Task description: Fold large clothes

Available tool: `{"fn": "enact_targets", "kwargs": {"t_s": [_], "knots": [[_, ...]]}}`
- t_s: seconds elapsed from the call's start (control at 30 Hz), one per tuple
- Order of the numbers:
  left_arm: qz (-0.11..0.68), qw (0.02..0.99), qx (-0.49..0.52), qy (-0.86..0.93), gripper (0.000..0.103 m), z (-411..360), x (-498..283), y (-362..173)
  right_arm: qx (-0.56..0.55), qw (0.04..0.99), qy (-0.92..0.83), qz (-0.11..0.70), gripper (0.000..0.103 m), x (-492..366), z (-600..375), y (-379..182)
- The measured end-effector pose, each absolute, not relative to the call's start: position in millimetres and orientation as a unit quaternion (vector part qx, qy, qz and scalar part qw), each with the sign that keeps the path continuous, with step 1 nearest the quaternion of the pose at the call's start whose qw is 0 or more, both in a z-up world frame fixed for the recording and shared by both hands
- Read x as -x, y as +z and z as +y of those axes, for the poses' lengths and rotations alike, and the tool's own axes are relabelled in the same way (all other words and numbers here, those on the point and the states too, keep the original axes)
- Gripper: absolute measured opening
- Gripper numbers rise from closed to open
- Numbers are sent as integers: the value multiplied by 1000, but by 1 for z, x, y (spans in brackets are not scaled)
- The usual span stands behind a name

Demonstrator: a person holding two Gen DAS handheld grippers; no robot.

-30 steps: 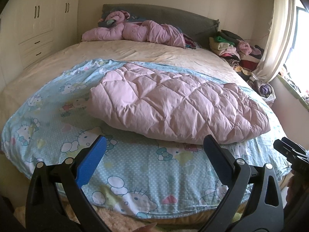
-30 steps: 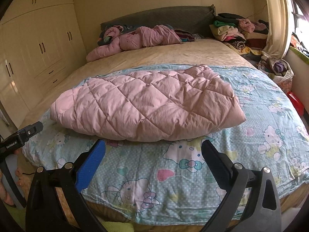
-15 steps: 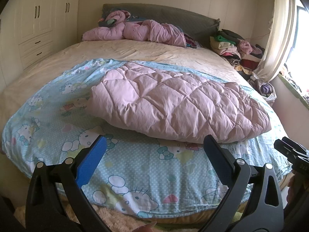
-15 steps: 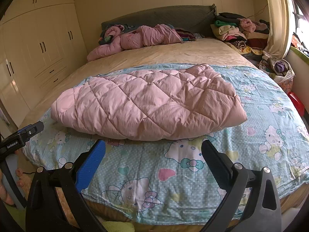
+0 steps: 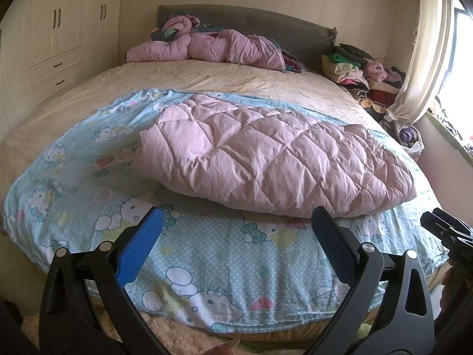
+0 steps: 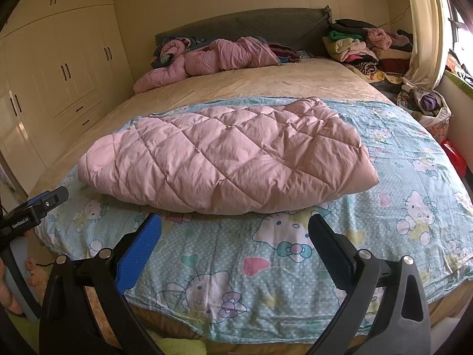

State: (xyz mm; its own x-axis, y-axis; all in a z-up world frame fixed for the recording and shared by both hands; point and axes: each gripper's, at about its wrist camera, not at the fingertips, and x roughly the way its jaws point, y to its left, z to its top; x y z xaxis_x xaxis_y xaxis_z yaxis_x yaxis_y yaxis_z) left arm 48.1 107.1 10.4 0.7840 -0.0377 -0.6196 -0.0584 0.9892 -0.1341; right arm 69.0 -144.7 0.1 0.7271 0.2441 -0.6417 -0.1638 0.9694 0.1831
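Observation:
A pink quilted duvet (image 5: 272, 159) lies folded in a long bundle on a light blue cartoon-cat sheet (image 5: 207, 248) on the bed. It also shows in the right wrist view (image 6: 227, 156), on the same sheet (image 6: 295, 254). My left gripper (image 5: 236, 222) is open and empty, held off the foot of the bed, short of the duvet. My right gripper (image 6: 235, 227) is open and empty, also at the foot of the bed. Each gripper appears at the edge of the other's view, the right one (image 5: 446, 233) and the left one (image 6: 35, 210).
A crumpled pink garment (image 5: 212, 50) lies by the grey headboard (image 5: 280, 29). A pile of folded clothes (image 5: 360, 71) sits at the right by the curtain (image 5: 425, 44). Cream wardrobes (image 6: 59, 68) line the left wall. A bag of clothes (image 6: 425, 103) stands on the right.
Both grippers have edged slightly closer to the bed, so the duvet looks a little larger. Both stay open and empty. The duvet has not moved.

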Motion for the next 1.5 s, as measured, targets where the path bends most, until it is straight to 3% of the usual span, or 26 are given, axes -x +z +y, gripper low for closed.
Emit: {"fn": "enact_targets", "kwargs": {"t_s": [1.5], "knots": [[337, 939, 66, 14, 94, 112, -42, 2, -55, 928, 103, 354, 99, -65, -142, -2]]}}
